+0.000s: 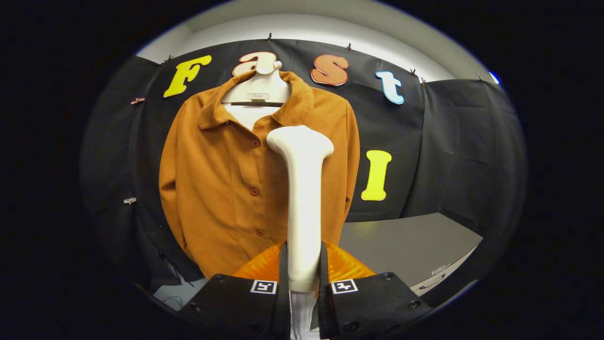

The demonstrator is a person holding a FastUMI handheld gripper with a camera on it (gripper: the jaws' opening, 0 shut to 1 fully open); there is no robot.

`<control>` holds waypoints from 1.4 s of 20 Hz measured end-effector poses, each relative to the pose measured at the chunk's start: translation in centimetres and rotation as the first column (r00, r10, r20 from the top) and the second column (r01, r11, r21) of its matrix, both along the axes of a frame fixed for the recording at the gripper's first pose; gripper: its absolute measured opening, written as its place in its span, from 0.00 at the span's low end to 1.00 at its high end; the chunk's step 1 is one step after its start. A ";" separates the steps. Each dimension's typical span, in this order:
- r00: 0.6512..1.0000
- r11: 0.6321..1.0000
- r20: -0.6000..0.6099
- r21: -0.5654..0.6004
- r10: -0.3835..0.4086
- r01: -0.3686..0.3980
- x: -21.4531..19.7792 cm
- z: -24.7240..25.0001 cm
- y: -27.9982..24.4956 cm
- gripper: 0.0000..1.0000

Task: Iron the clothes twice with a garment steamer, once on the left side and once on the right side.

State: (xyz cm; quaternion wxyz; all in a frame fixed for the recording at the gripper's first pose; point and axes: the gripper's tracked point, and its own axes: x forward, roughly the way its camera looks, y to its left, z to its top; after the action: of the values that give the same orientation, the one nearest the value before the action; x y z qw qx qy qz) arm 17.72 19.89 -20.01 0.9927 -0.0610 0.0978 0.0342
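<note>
Pinching the garment steamer (pixel 302 198) upright between both fingers of my gripper (pixel 303 276), I face the hung shirt (pixel 226 189); a loosened hold risks it twisting mid-stroke.

The claw (pixel 303 283) grips the white garment steamer (pixel 302 189) by its handle, both fingers pressed on it, head pointing to 12 o'clock. Beyond it an orange-brown shirt (pixel 222 189) hangs on a white hanger (pixel 257 89). A grey table (pixel 406 241) lies at 4 o'clock.
</note>
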 end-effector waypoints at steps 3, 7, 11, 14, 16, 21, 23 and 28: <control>0.999 1.000 -0.038 0.005 0.002 -0.001 0.8 -1.9 0.1 0.27; 0.996 1.000 -0.083 -0.025 0.009 -0.011 1.3 -5.1 -0.3 0.27; 0.990 0.999 -0.143 -0.046 0.013 -0.020 1.2 -8.4 -0.4 0.27; 0.982 0.998 -0.186 -0.059 0.015 -0.026 0.8 -11.0 -0.5 0.27; 0.976 0.998 -0.220 -0.061 0.014 -0.028 0.3 -12.8 -0.7 0.27; 0.949 0.997 -0.316 -0.068 0.010 -0.033 -1.2 -17.2 -0.9 0.27; 0.936 0.997 -0.353 -0.063 0.012 -0.037 -2.2 -18.8 -0.9 0.27; 0.915 0.998 -0.402 -0.051 0.020 -0.045 -5.0 -20.1 -0.7 0.27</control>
State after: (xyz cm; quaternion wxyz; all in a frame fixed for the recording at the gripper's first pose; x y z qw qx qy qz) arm 12.71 19.16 -40.12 0.9487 -0.0836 0.2991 0.0596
